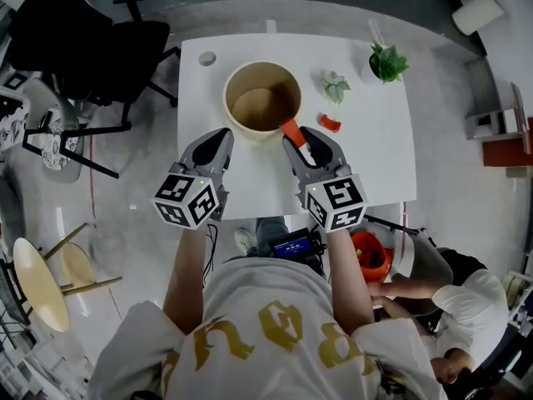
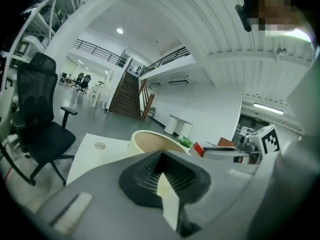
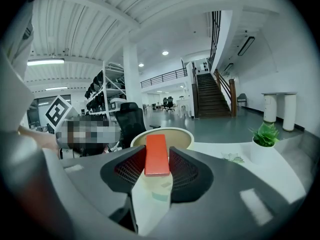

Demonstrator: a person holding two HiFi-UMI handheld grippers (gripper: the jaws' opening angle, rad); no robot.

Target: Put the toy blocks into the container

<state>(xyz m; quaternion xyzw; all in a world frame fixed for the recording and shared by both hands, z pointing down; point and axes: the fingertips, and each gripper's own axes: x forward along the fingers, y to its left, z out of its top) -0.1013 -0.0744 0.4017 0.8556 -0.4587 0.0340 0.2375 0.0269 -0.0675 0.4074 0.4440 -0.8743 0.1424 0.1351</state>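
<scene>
**Head view.** My right gripper (image 1: 293, 142) holds a flat red-orange rectangular toy block (image 1: 291, 129), its tip just beside the rim of the round beige container (image 1: 230, 100) on the white table (image 1: 375, 157). A second small red block (image 1: 330, 123) lies near. My left gripper (image 1: 223, 137) hangs beside the container.

**Left gripper view.** Jaws together, nothing between them.

**Right gripper view.** Jaws clamped on the block's long sides, with the container dead ahead. By my judgement, I should carry the block well over the rim and centre it before releasing.
</scene>
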